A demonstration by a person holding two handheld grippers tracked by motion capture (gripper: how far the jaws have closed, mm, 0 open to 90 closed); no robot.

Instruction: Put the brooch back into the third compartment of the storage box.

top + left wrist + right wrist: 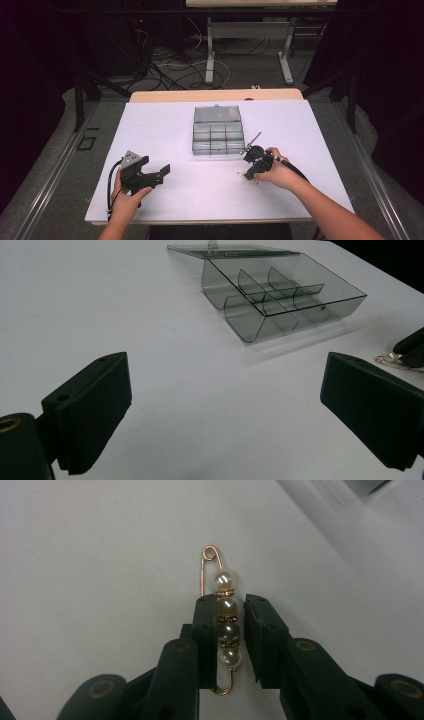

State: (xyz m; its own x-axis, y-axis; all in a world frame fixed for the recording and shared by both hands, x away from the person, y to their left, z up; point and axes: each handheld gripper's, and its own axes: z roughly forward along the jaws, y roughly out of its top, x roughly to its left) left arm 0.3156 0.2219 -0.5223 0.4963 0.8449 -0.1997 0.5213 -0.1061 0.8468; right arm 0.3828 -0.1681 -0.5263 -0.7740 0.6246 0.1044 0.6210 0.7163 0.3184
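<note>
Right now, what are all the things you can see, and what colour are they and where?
Pearl pin: one, gold with four cream pearls, lying on the table between the right jaws.
Compartment box: one, clear grey, lid open, middle of the table.
Table: one, white top.
Cables: several, black and white, on the floor behind the table.
Left gripper: one, black, jaws wide apart, near left of the table.
Right gripper: one, black, closed around the pin, right of the box.
</note>
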